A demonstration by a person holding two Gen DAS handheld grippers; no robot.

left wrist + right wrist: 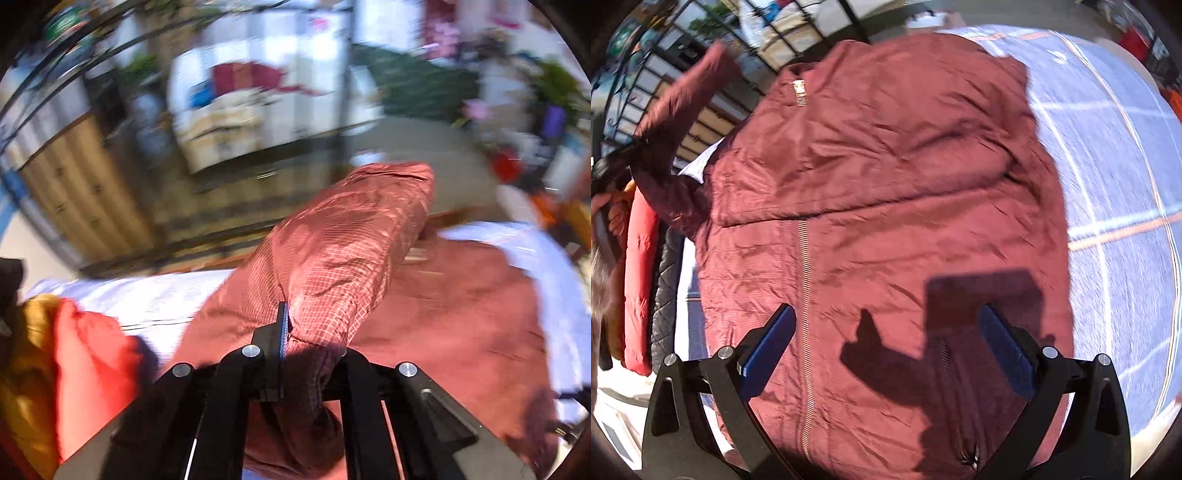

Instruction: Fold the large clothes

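- Left gripper (pixel 286 332), seen at 6 o'clock of the left view: jaws clamped on the sleeve (pixel 343 254) cuff, with fabric bunched between the fingers and the sleeve lifted clear of the bed (pixel 140 295).
- Risk: the grip is on a thin pinch of slick fabric, so a sharp pull could probably slide it out and drop the sleeve short of the fold line.
- Risk: the lifted sleeve drags the shoulder, so the jacket (pixel 886 177) body may shift or wrinkle because nothing pins it.
- Pile (pixel 74 369) at 8 o'clock: red and mustard garments, puffy, just beside the jacket. A swinging sleeve could snag them.
- Jacket lies flat, front up, over the middle of the bed and fills most of the right view. Maroon, quilted, faint grid stitch, light sheen, many creases.
- Zipper (pixel 804 295): pale metal teeth in a straight run, closed.
- Right gripper (pixel 886 350) at 6 o'clock: jaws wide apart, nothing between them, hovering above the hem; blue pads (pixel 768 350) ridged.
- Risk: an open jaw coming down could catch the zipper or a pocket.
- Bed cover at 3 o'clock: pale blue, white and orange lines, woven.
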